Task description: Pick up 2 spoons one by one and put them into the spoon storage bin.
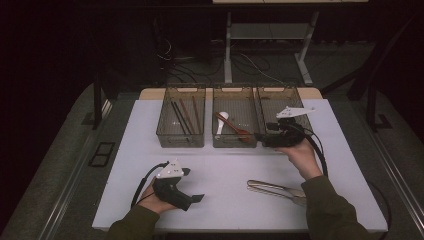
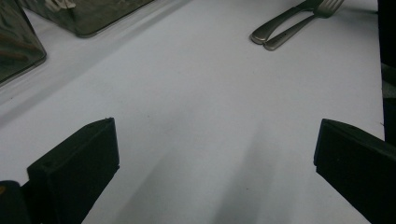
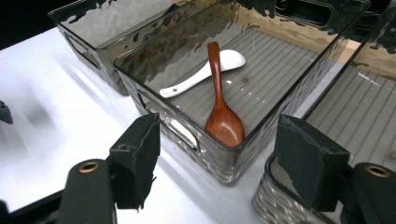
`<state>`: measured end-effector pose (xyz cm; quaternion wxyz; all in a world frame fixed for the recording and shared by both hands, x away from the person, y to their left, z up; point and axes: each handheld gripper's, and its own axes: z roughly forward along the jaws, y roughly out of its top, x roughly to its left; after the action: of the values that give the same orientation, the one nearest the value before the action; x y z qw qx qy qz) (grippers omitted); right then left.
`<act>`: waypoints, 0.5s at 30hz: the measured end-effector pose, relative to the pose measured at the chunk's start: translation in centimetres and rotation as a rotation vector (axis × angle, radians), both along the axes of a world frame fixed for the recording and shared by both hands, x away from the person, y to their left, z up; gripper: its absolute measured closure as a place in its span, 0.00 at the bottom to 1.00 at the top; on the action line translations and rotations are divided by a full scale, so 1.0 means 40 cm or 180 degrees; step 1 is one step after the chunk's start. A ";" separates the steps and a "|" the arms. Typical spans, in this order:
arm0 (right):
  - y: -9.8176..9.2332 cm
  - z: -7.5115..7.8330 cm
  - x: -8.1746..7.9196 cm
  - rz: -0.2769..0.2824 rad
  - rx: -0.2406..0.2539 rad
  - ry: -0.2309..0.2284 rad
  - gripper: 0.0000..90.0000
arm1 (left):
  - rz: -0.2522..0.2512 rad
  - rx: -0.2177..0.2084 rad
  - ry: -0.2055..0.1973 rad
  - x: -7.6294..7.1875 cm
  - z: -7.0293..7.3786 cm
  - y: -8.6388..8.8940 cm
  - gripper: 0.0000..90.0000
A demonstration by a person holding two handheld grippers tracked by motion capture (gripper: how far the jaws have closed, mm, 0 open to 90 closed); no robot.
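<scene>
Your right gripper (image 1: 261,136), right of centre in the high view, has its jaws wide apart with nothing between them. It hovers at the near corner of the middle smoky transparent plastic bin (image 3: 154,100). Inside this bin lie the brown wooden spoon (image 3: 223,119) and the white ceramic spoon (image 3: 205,72), touching each other. Your left gripper (image 1: 196,198), at the lower left, is open and empty above the white table (image 1: 225,170). Two metal forks (image 1: 272,188) lie at the lower right.
</scene>
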<state>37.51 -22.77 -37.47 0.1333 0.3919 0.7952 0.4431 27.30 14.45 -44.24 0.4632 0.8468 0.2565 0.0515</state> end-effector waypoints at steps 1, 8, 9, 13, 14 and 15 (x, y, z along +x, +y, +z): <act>-0.004 -0.001 -0.004 0.0008 0.0000 -0.0005 0.35 | -0.0001 -0.0003 0.0002 0.000 0.000 0.000 0.00; -0.040 -0.013 -0.040 0.0057 0.0055 -0.0005 0.35 | -0.0009 -0.0002 0.0007 0.000 -0.001 -0.001 0.00; -0.045 -0.016 -0.044 0.0058 0.0055 -0.0010 0.35 | -0.0011 0.0001 0.0007 0.000 -0.001 -0.001 0.00; -0.067 -0.022 -0.061 0.0066 0.0034 0.0014 0.35 | -0.0017 0.0004 0.0002 -0.001 0.000 -0.001 0.00; -0.072 -0.022 -0.065 0.0076 0.0045 0.0009 0.35 | -0.0012 0.0002 0.0000 -0.001 0.000 -0.001 0.00; -0.076 -0.023 -0.070 0.0082 0.0049 0.0015 0.35 | -0.0015 0.0000 -0.0001 -0.001 0.000 -0.001 0.00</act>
<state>34.70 -25.83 -38.40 0.1227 0.3836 0.7971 0.4500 27.25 14.41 -44.22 0.4633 0.8474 0.2545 0.0505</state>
